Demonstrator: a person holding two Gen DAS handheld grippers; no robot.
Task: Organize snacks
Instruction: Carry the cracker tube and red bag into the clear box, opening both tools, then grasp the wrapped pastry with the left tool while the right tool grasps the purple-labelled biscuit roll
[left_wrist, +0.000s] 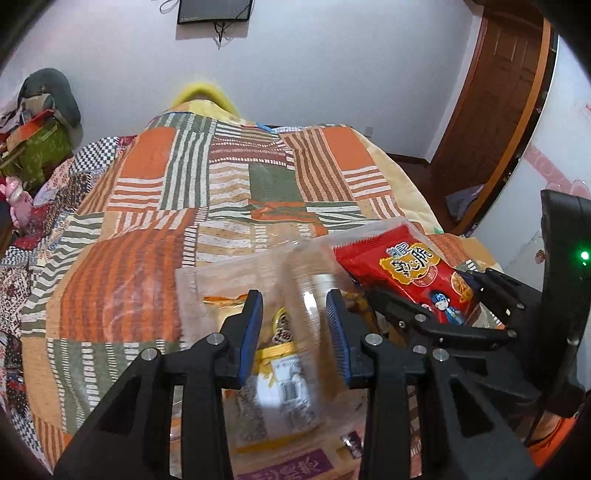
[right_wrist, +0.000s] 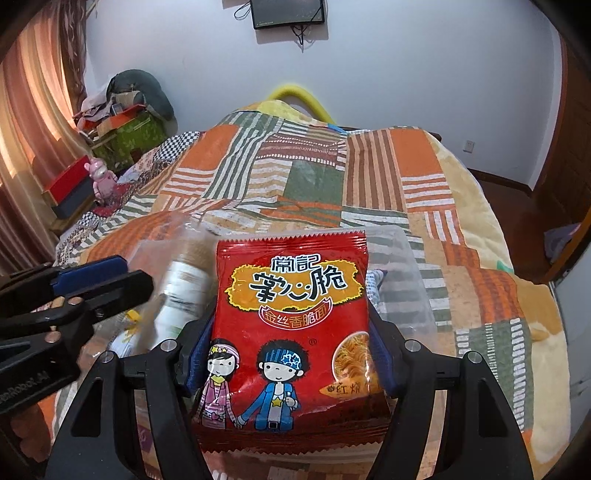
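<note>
Your right gripper (right_wrist: 288, 354) is clamped on the red noodle pkt (right_wrist: 291, 325), held above the clear tray (right_wrist: 413, 280) on the quilt (right_wrist: 332, 177); your left gripper (left_wrist: 295, 325) is spread wide over blurred snacks (left_wrist: 284, 373), gripping nothing

The red noodle snack packet (right_wrist: 291, 332) is glossy printed plastic film with crimped, saw-toothed end seams, and it catches the light along its lower edge. The clear plastic container (left_wrist: 236, 273) looks thin, smooth and shiny, with pale reflections on its walls. Inside it, the yellow-and-white snack packet (left_wrist: 280, 384) is also glossy film. The right gripper (right_wrist: 291, 354) and left gripper (left_wrist: 295, 332) are matt black plastic with bright metal pins at the joints; their jaws carry blue ribbed pads. The patchwork quilt (left_wrist: 155, 229) on the bed is matt woven cloth, softly creased. The door (left_wrist: 491, 92) is brown wood with a slight sheen.
</note>
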